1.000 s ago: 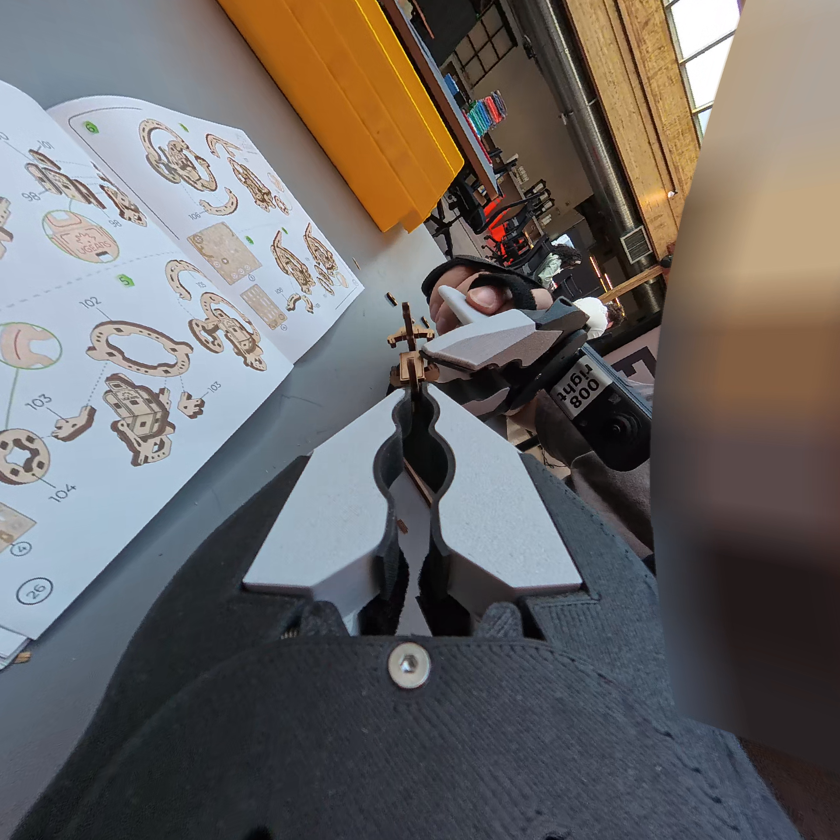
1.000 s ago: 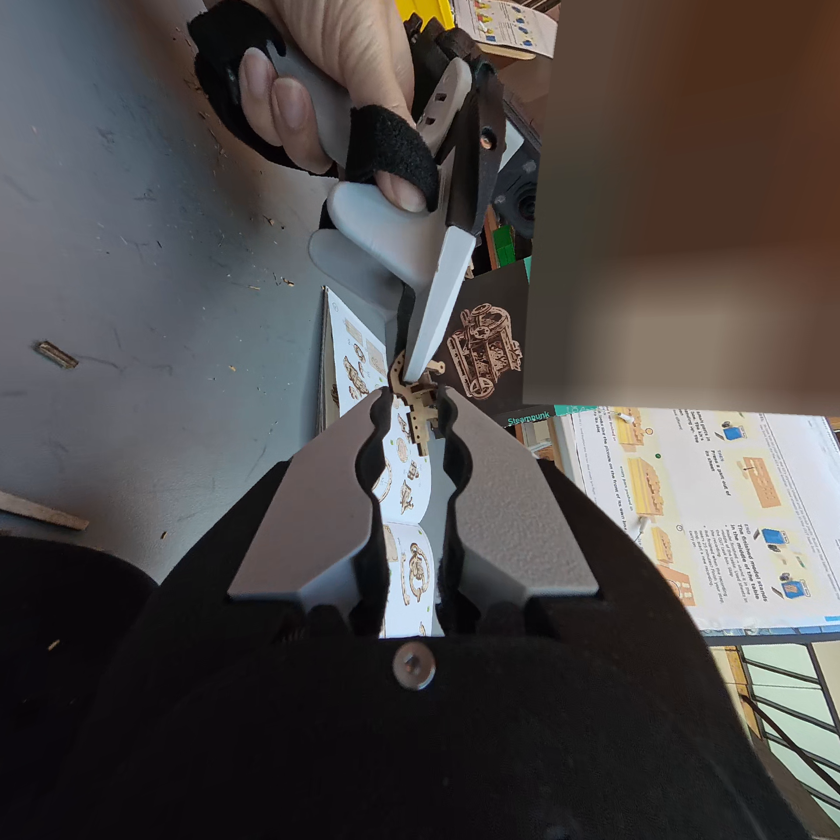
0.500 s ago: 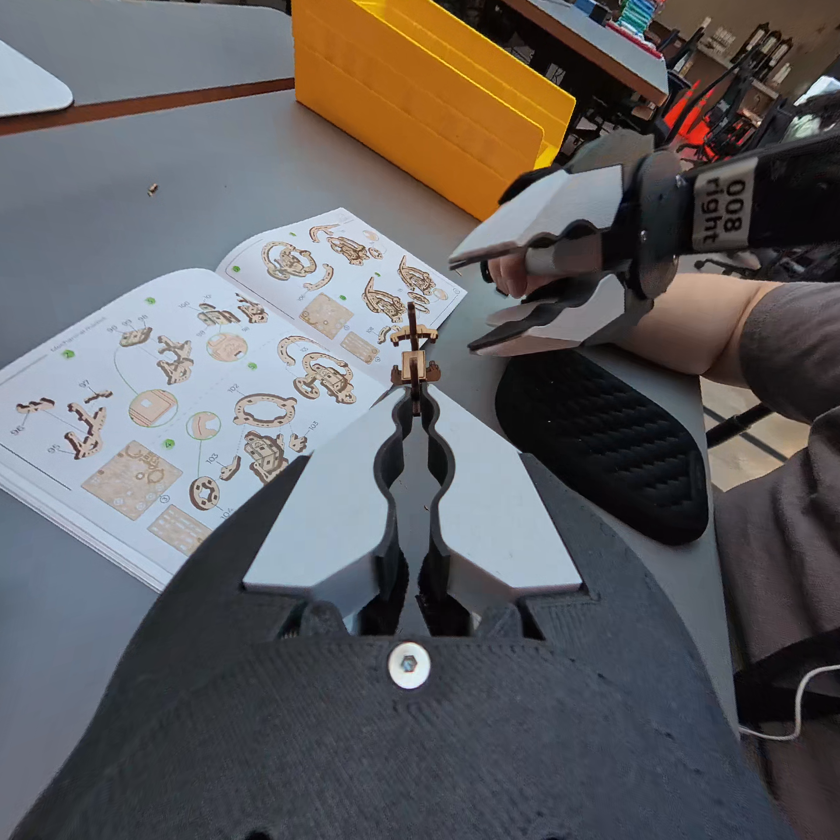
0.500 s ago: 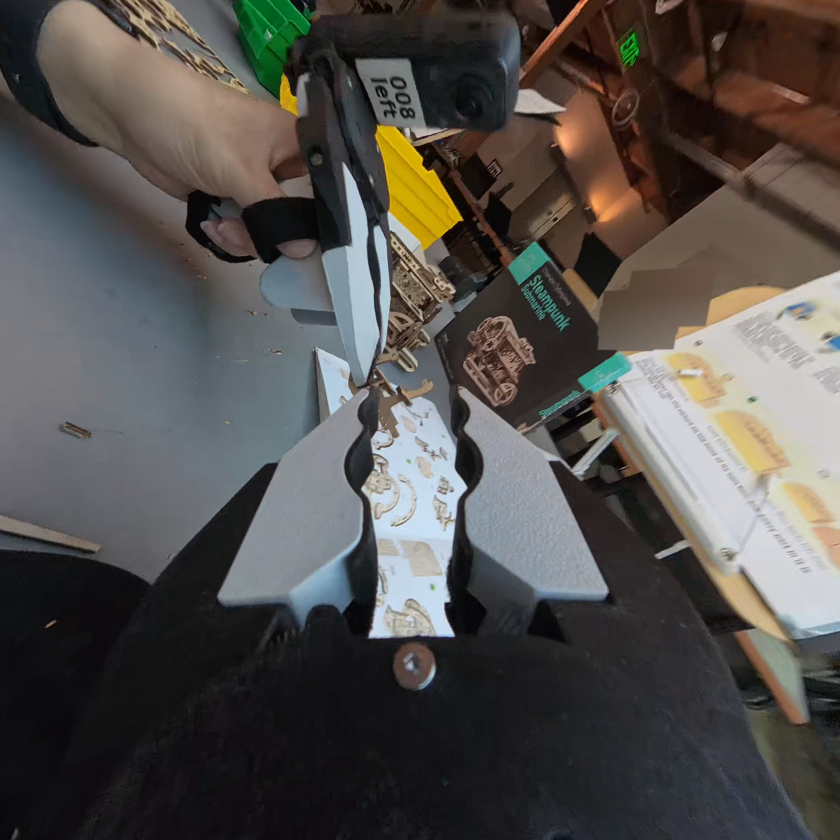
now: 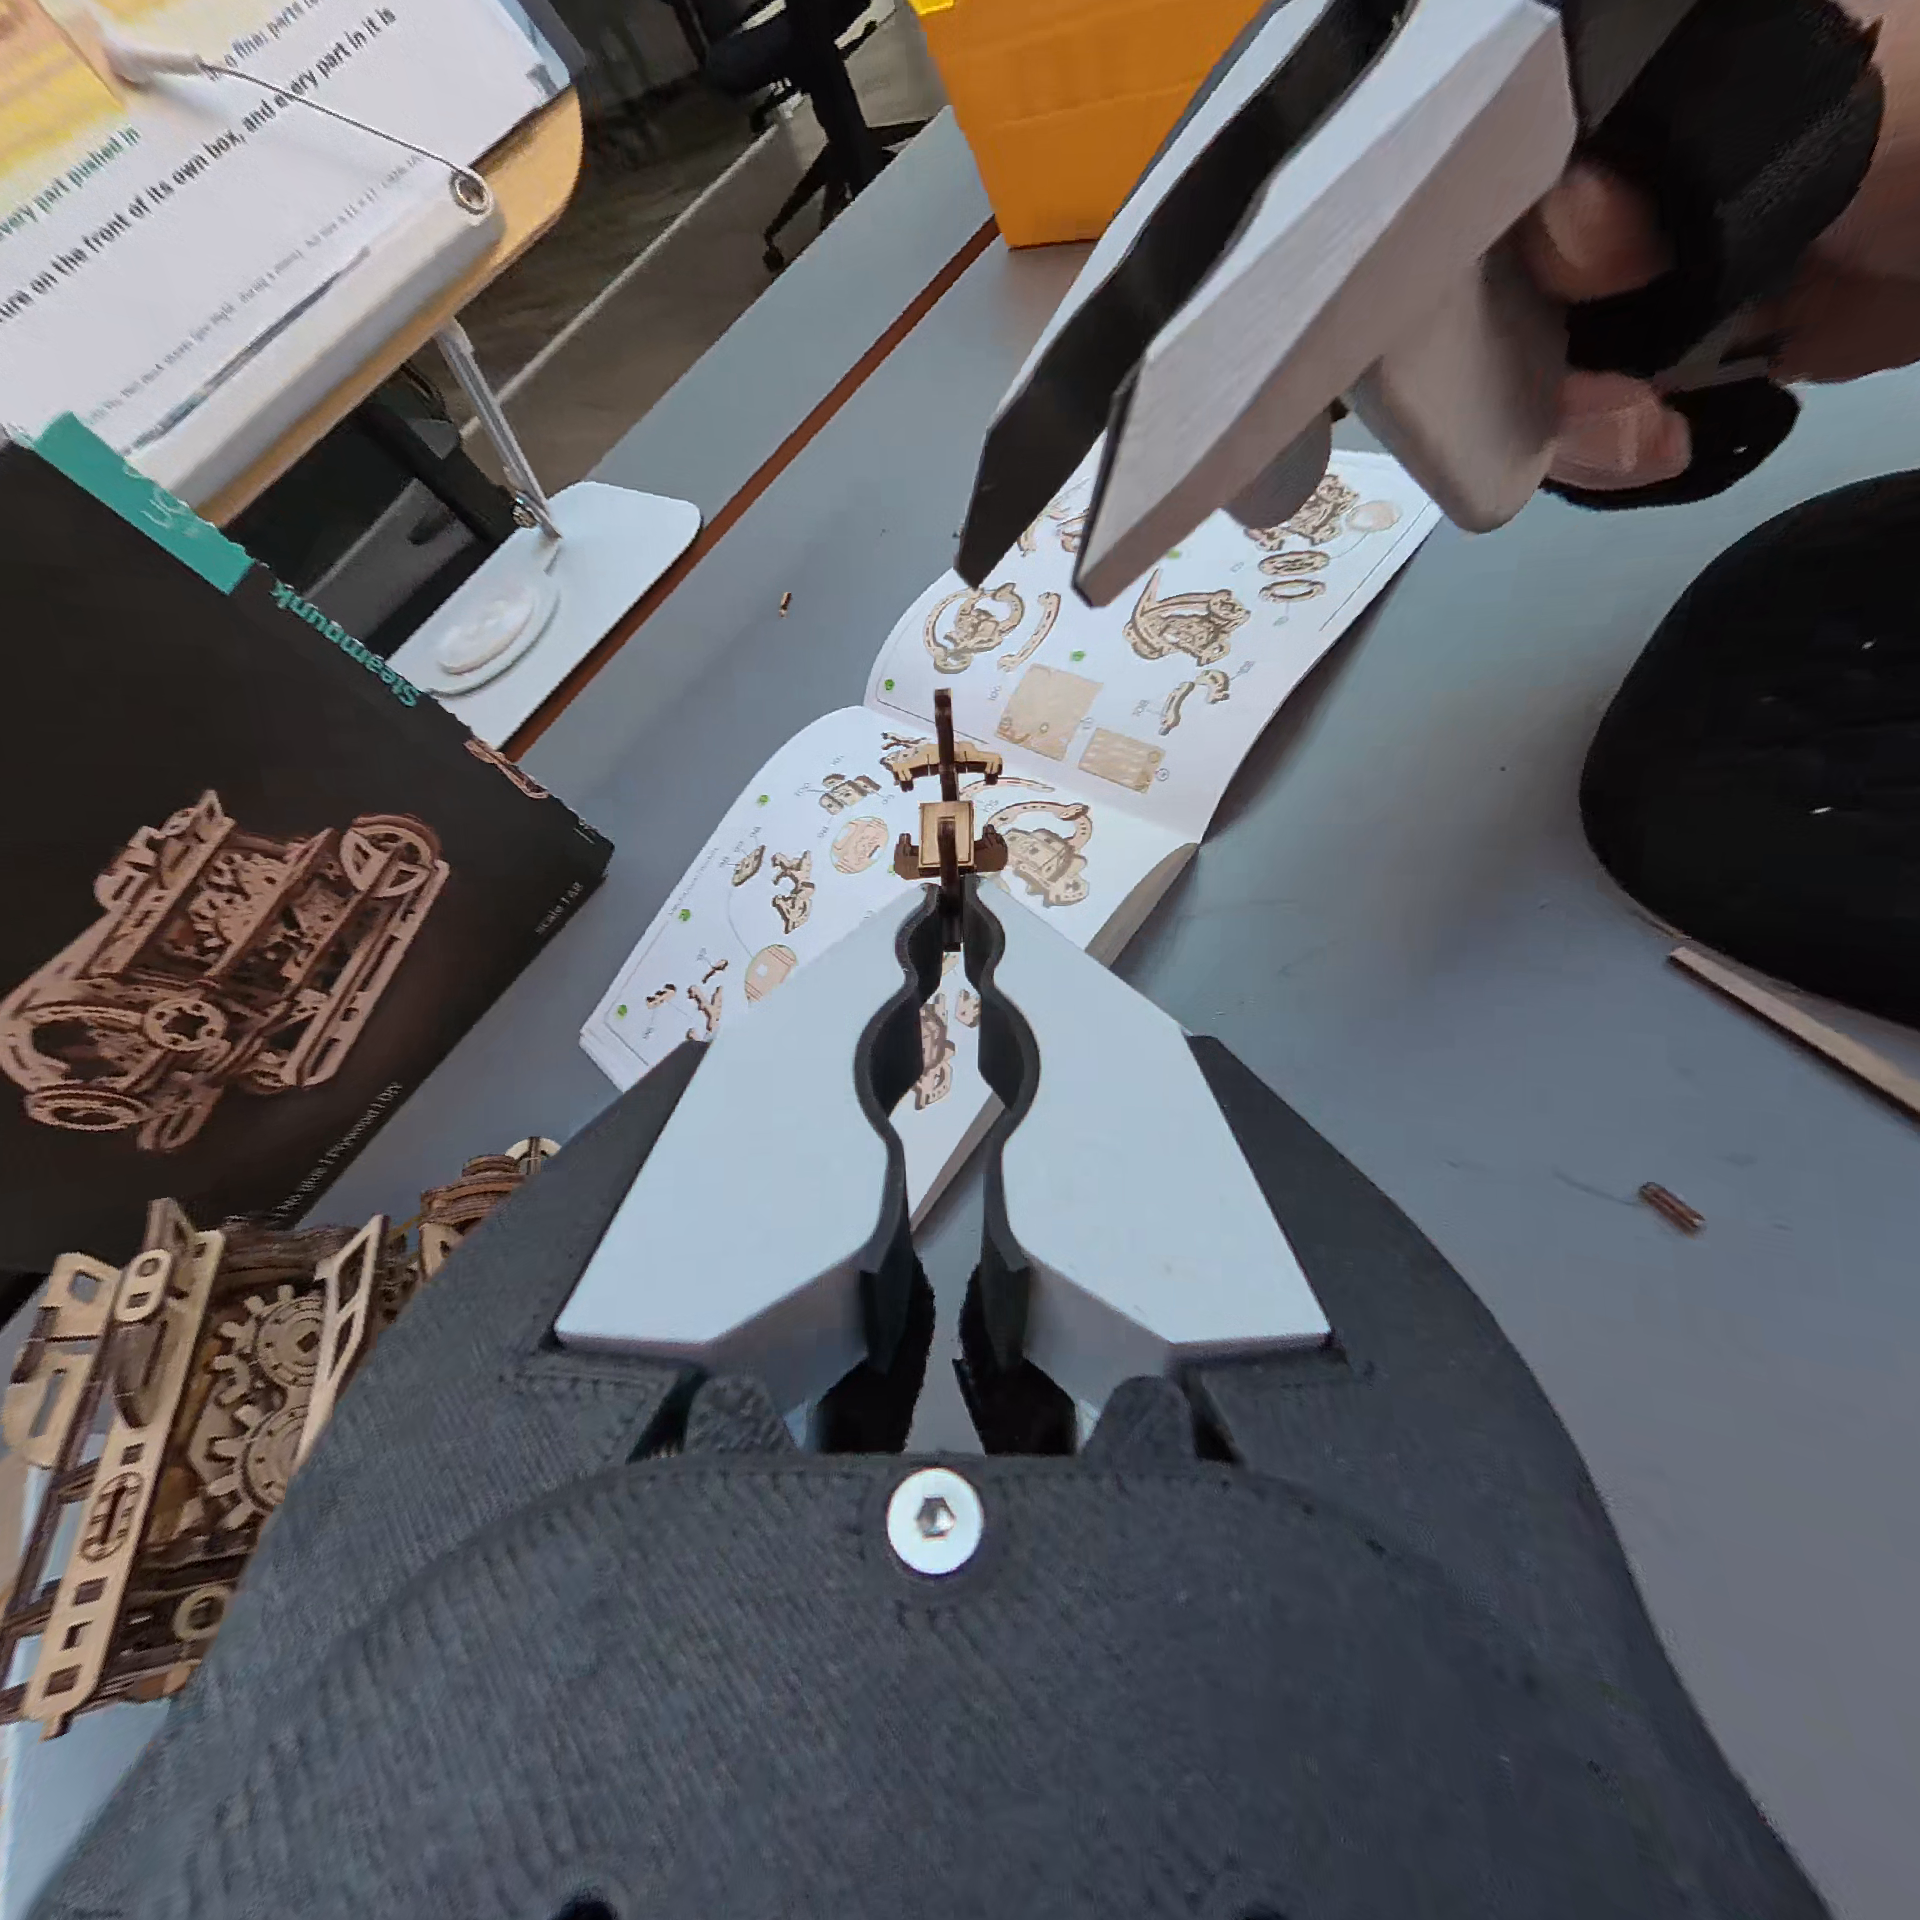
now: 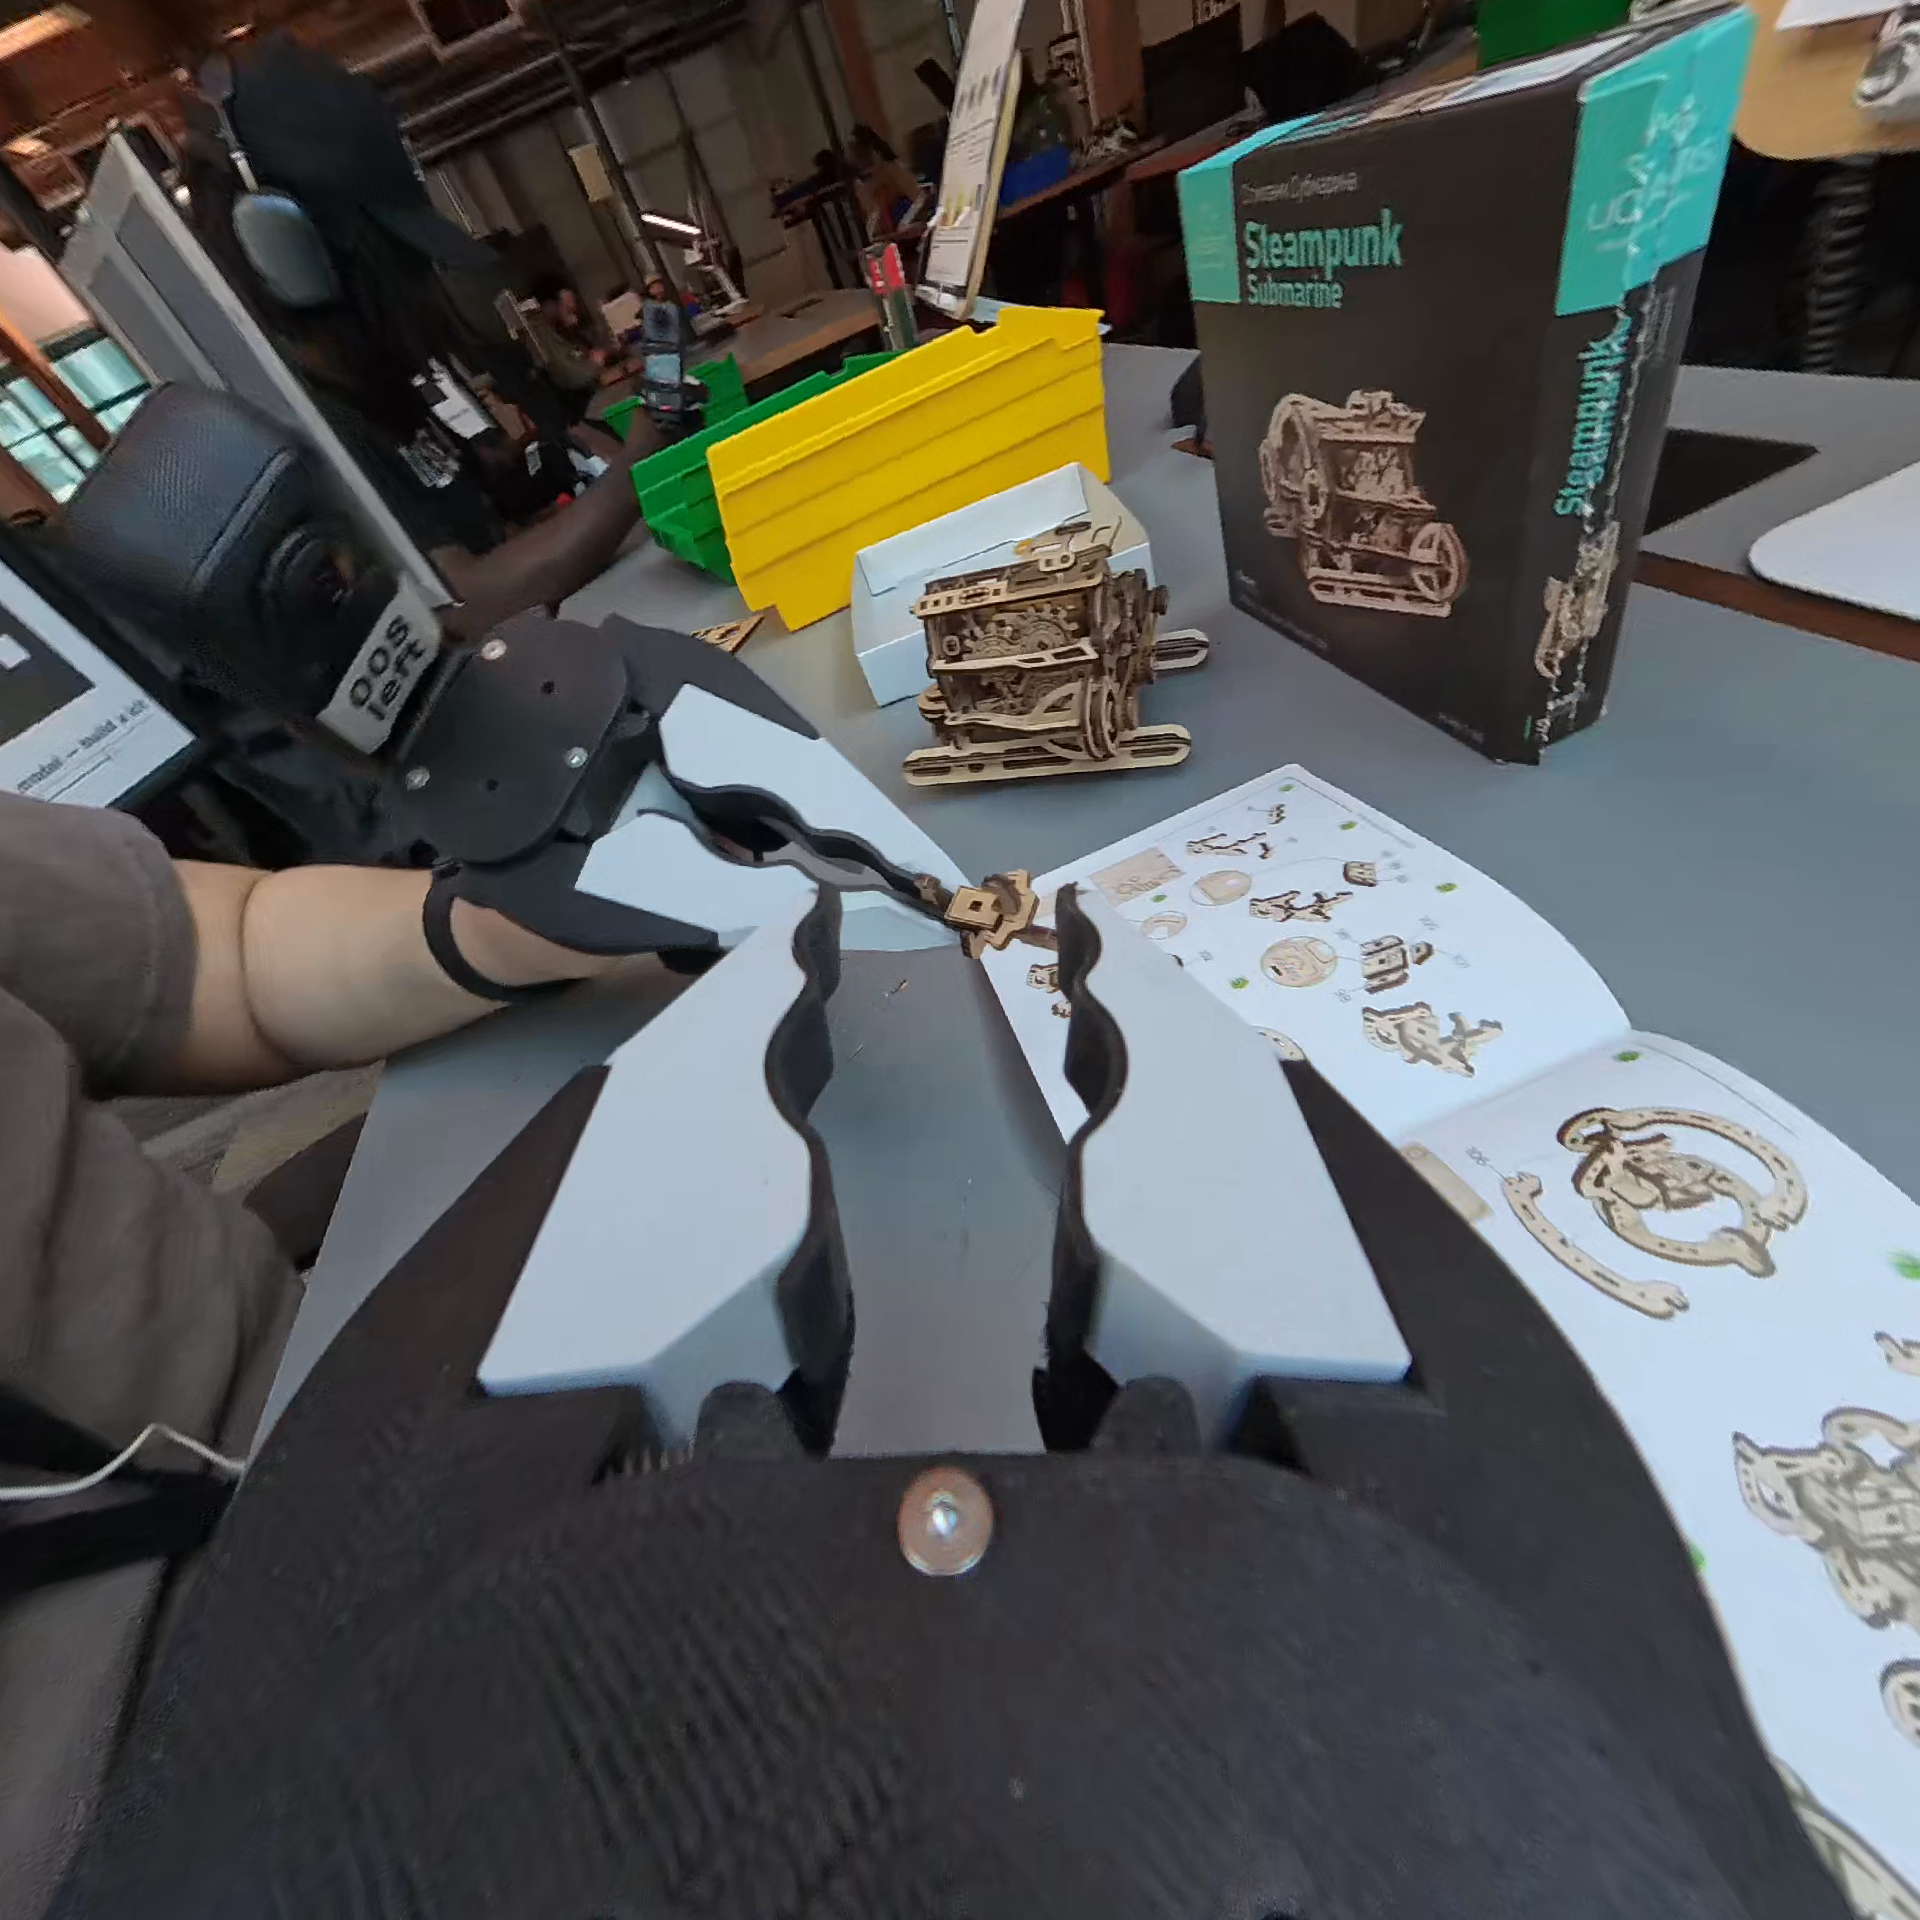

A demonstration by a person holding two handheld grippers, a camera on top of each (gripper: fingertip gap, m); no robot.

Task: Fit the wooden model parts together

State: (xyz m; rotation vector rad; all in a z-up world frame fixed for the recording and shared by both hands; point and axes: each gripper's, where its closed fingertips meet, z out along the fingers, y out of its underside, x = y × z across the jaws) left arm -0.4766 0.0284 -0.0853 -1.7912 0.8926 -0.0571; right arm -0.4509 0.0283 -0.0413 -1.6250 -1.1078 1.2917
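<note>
My left gripper [image 5: 943,909] is shut on a small wooden sub-assembly [image 5: 943,831], a tiny block on a dark pin with a cross piece, held up over the instruction booklet [image 5: 1101,727]. My right gripper [image 5: 1029,582] hangs above and to the right of it, jaws apart and empty. In the right wrist view my right gripper [image 6: 945,914] is open. The left gripper [image 6: 914,883] comes in from the left and holds the sub-assembly [image 6: 987,909] in line with the right fingertips, not touching them. The larger wooden model [image 6: 1039,665] stands on the table beyond.
The black kit box [image 6: 1455,416] stands at the back right. A white box [image 6: 987,540], a yellow bin [image 6: 914,457] and a green bin [image 6: 675,488] stand behind the model. A black pad [image 5: 1766,779] and a wood strip [image 5: 1797,1029] lie to the right. Small wood scraps dot the grey table [image 5: 1455,987]. Across from one pair of fingers to the other is roughly 5 cm. The left tips stand about 15 cm off the larger wooden model [image 6: 1039,665]. It turns up in the left wrist view [image 5: 354,1324] as well.
Both grippers have swung round to new angles. My right gripper has opened wider and drawn back from the sub-assembly. My left gripper has kept its hold on it.
</note>
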